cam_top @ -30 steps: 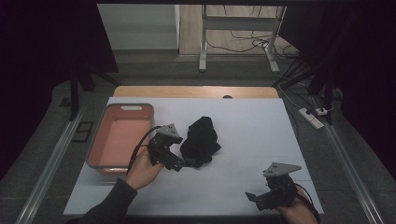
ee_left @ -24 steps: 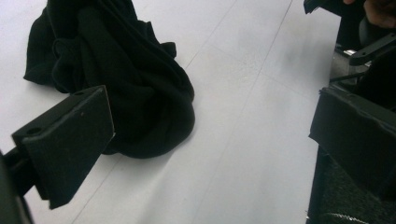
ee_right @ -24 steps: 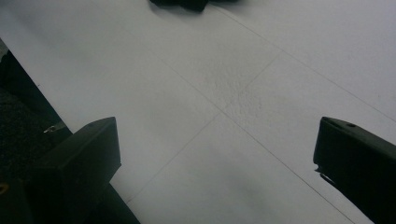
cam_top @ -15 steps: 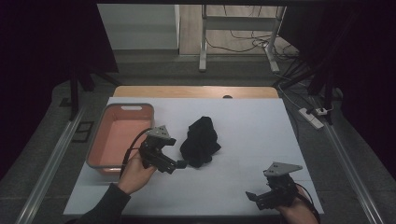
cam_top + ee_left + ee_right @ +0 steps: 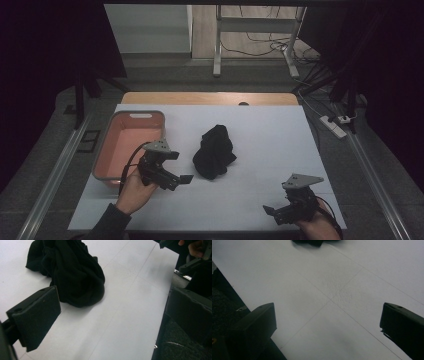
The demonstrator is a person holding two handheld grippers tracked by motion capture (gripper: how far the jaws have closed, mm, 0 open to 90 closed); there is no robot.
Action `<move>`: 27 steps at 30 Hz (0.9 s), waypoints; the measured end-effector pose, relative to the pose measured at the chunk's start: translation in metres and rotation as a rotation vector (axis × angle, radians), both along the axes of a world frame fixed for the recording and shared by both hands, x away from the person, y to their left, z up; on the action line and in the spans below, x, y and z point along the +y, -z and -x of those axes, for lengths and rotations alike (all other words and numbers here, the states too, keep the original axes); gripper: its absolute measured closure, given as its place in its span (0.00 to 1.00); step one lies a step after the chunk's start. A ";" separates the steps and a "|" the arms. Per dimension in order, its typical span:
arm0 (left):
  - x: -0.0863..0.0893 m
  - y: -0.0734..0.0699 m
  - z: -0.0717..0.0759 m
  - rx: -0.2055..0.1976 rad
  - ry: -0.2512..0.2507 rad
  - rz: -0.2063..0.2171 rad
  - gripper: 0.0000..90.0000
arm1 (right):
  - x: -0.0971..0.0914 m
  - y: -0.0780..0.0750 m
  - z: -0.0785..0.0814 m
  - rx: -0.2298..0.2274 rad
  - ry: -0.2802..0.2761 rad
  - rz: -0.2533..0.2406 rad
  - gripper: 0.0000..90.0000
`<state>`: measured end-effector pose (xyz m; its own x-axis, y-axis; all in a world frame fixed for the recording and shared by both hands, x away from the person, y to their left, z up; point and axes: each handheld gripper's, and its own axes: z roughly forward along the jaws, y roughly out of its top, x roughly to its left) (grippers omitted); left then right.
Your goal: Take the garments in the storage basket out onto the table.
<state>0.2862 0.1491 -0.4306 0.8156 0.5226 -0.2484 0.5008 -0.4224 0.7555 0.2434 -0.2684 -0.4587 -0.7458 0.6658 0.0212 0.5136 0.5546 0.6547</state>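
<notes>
White table point(image 5: 270, 150), seemingly empty pink bin point(image 5: 128, 145)

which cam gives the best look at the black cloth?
High view: the whole black cloth lies bunched mid-table, outline complete. Left gripper view shows folds closer but crops the top. Right gripper view catches just an edge.

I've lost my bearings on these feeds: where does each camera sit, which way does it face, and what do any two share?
High view: above the person's side, facing forward and down on the white table; shows left gripper, right gripper, pink bin.
Left gripper view: on the left gripper, facing the black cloth; one jaw at left.
Right gripper view: on the right gripper, low over the table; both jaws apart.
Shared: high and left gripper views both show the black cloth.
</notes>
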 end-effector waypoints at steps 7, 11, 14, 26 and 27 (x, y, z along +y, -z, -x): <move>0.011 0.001 0.009 -0.004 -0.022 0.008 0.00 | 0.000 0.000 0.000 -0.001 -0.002 0.003 0.00; 0.018 0.003 0.014 -0.001 -0.036 0.014 0.00 | 0.000 0.000 0.000 -0.002 -0.002 0.002 0.00; 0.025 0.006 0.018 -0.005 -0.056 0.025 0.00 | 0.000 0.000 0.000 -0.002 -0.002 0.003 0.00; 0.046 0.016 0.036 0.003 -0.111 0.037 0.00 | 0.001 0.000 0.000 -0.001 -0.007 0.009 0.00; 0.048 0.017 0.037 0.004 -0.117 0.037 0.00 | 0.001 0.000 0.000 -0.001 -0.007 0.010 0.00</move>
<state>0.2487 0.1973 -0.4475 0.7488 0.6043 -0.2722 0.5479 -0.3331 0.7674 0.2432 -0.2678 -0.4588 -0.7507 0.6605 0.0137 0.5087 0.5648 0.6498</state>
